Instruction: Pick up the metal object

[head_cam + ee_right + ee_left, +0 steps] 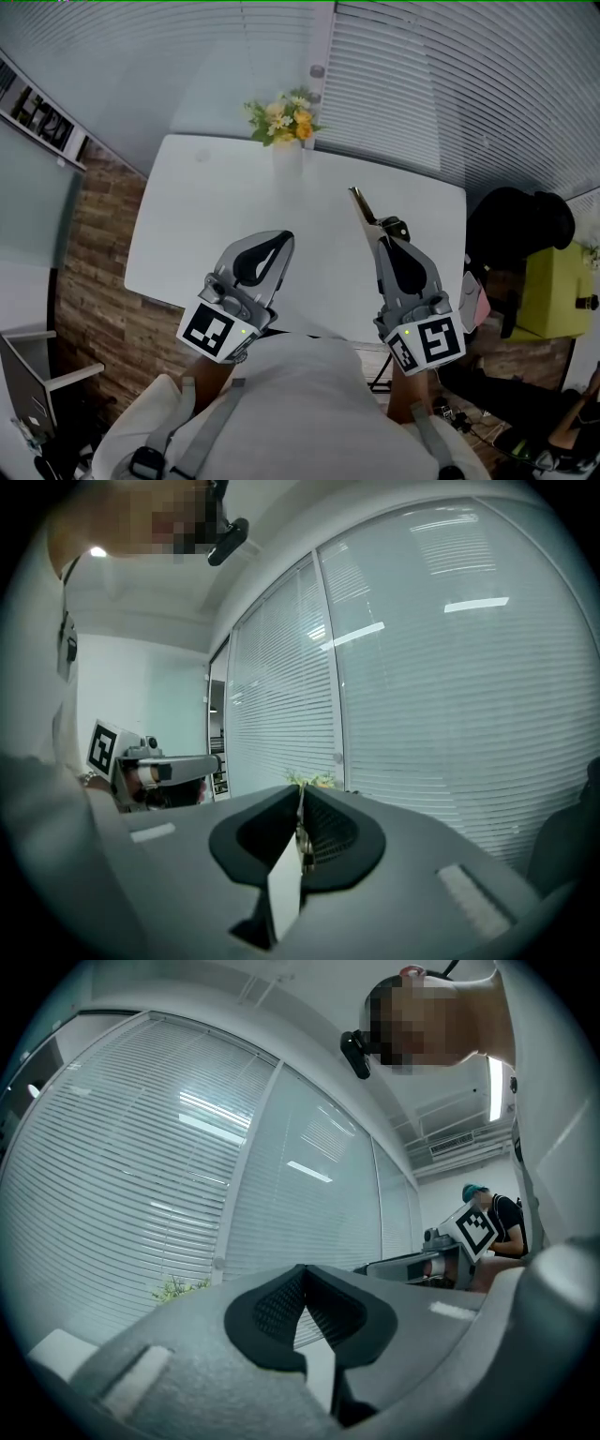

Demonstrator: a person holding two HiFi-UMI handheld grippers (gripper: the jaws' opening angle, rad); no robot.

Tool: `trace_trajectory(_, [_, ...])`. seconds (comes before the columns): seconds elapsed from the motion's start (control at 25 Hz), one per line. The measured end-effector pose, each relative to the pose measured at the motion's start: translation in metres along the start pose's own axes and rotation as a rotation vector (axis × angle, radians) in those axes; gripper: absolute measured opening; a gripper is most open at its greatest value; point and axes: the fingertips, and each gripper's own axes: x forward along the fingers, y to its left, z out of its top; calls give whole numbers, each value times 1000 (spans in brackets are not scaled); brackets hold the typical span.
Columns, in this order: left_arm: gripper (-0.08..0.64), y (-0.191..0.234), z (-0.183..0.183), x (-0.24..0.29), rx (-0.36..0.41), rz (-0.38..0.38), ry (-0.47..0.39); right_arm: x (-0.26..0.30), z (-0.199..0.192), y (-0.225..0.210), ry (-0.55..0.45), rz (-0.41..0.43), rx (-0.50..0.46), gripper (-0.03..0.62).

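- Your right gripper (pixel 382 234) is clamped shut on the metal object (pixel 360 204). The right gripper view shows a thin shiny piece pinched between the two jaws.
- The metal object sticks out past the jaw tips, pointing toward the flowers (pixel 281 117) at the far edge of the white tabletop (pixel 206 216).
- I'd say it's already off the surface, since both gripper views look out level at the blinds rather than down. I can't tell from the head view how clear of the tabletop it really is, though.
- Your left gripper (pixel 279 242) is closed too, with nothing in it. It hangs over the near side of the tabletop, well apart from the object.
- The bite looks narrow, with a lot of metal hanging out front. My guess is it could swivel or slide if you ease off.
- So hold the squeeze steady and lift straight up. Don't roll your wrist, because slick metal on those ribbed pads probably won't forgive a twist.
- Stay on your side of the tabletop so the tip doesn't swing near the flowers.
- Leave the left gripper where it is. It isn't needed for this.
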Motion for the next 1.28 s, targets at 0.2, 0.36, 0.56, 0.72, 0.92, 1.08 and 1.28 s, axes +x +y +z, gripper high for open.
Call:
trace_trajectory(0.2, [2,0,2,0,3,-3,-1,-8,14,5,-17,-9,-22,18])
trace_trajectory(0.36, [2,-1,3,1,3,-6,-5,-11,19,5,-27,-15,-40,18])
trace_trajectory(0.56, [2,-3,4,1,3,-9,-6,-13,21,5,-28,-17,-49,17])
trace_trajectory(0.72, [2,-5,4,0,4,-10,-5,-16,21,6,-33,-17,-51,17])
trace_trajectory(0.92, [2,-4,3,1,4,-9,-3,-14,22,7,-34,-16,-57,17])
trace_trajectory(1.08, [2,-4,4,0,4,-9,-1,-14,22,7,-32,-18,-58,17])
trace_trajectory(1.28, [2,-5,5,-1,8,-8,-5,-16,23,6,-36,-19,-58,17])
